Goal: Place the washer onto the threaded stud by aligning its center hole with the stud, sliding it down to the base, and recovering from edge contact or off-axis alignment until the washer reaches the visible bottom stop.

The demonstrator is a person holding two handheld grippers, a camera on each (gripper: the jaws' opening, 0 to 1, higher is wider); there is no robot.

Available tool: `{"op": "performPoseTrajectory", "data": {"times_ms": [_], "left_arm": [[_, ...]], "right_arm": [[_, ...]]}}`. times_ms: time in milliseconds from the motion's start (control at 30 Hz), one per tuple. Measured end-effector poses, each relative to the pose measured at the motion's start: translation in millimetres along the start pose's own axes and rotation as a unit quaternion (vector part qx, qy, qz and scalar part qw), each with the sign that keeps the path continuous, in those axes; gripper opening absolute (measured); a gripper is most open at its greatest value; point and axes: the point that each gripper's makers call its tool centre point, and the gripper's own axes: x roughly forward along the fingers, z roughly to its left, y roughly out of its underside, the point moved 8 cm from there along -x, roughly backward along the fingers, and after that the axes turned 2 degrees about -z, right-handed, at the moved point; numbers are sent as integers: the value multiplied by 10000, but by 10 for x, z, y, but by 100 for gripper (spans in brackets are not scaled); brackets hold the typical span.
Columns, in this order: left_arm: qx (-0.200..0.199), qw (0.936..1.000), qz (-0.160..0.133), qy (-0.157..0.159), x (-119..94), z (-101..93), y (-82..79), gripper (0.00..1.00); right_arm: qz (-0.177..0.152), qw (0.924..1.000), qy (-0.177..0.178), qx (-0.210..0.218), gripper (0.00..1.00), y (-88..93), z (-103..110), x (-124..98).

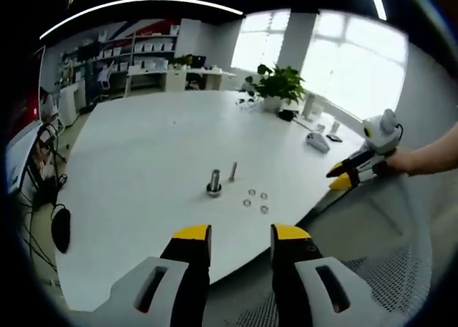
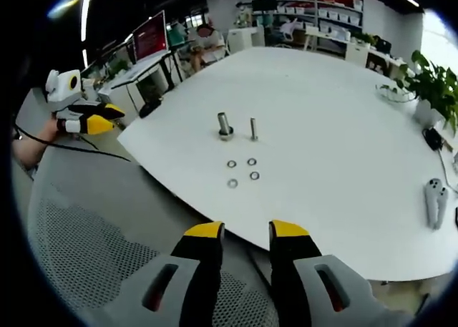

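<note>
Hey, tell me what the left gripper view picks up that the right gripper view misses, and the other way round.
Left gripper view alone: the right gripper coming in from the right, held by a hand.

Right gripper view alone: the left gripper at the left, a red screen, and a mesh chair back below.

Shared: the white table, the thick stud, the thin stud, four washers, a potted plant.

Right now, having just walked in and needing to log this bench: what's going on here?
A person holds two grippers off the edge of a white table, both open and empty. The left gripper and right gripper hover short of the parts. Four washers lie loose on the table near a thick stud and a thinner stud, both upright. No washer is picked up yet.
</note>
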Motion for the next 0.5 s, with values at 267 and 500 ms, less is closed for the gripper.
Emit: {"op": "performPoseTrajectory", "data": {"times_ms": [267,500], "left_arm": [[-23,10000,-13,35,0,-7,-1,30],[1,10000,-17,40,1,-19,-3,30]], "right_arm": [[62,9999,40,-112,29,2,4,-3],[117,9995,5,-297,29,2,9,7]]}}
